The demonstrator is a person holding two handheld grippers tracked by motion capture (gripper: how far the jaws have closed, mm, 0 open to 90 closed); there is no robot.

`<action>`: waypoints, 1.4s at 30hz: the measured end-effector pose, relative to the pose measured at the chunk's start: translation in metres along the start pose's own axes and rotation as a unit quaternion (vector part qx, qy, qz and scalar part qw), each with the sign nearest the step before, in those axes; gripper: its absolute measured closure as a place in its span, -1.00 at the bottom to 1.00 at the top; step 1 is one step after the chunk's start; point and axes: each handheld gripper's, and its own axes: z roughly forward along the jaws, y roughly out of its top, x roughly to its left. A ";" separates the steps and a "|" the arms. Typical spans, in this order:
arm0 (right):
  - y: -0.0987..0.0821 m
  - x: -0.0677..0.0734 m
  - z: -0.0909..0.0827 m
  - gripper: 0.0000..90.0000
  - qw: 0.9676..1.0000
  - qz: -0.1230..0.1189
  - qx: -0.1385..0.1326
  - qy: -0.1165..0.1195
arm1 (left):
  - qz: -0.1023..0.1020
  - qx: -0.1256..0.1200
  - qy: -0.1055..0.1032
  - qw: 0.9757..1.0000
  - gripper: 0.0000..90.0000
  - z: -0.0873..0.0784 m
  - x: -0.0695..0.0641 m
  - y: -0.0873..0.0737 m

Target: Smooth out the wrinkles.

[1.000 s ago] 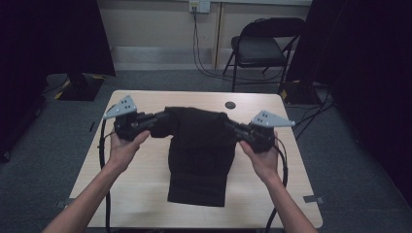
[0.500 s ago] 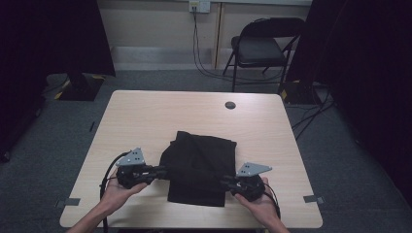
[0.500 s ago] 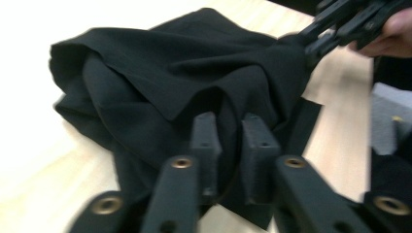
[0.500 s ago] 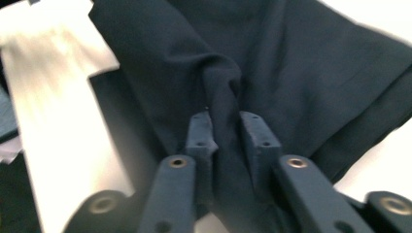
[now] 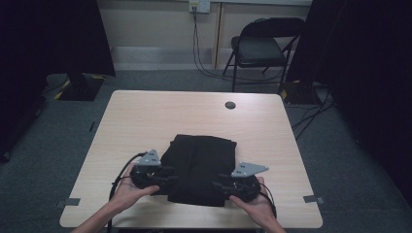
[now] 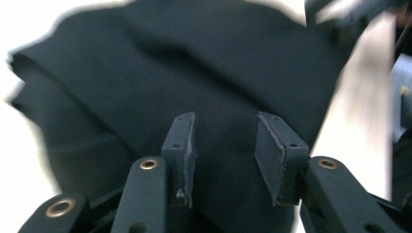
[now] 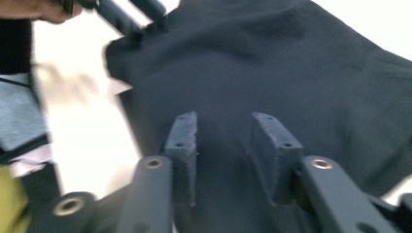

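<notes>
Matt black cloth [image 5: 200, 167], pale smooth wooden table [image 5: 160, 116]

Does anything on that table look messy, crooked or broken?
Nothing stands out. The black cloth lies folded on the wooden table, slightly askew to its edges, with a soft crease. No spill or damage shows; the gripper views are too blurred for fine detail.

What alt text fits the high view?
A folded black cloth lies on a light wooden table, with the left gripper and right gripper at its near corners, jaws open. A folding chair stands beyond.
</notes>
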 end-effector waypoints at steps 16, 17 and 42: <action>-0.029 -0.010 0.018 -0.11 0.994 -0.013 0.097 -0.056 | 0.041 0.068 0.039 0.996 0.76 0.005 0.004 -0.027; -0.032 -0.011 0.017 -0.11 0.993 -0.014 0.103 -0.054 | 0.031 0.065 0.033 0.997 0.82 0.004 0.006 -0.027; 0.003 -0.030 0.009 -0.01 0.997 0.019 0.003 -0.072 | -0.019 -0.063 0.032 0.997 0.26 -0.020 0.012 0.012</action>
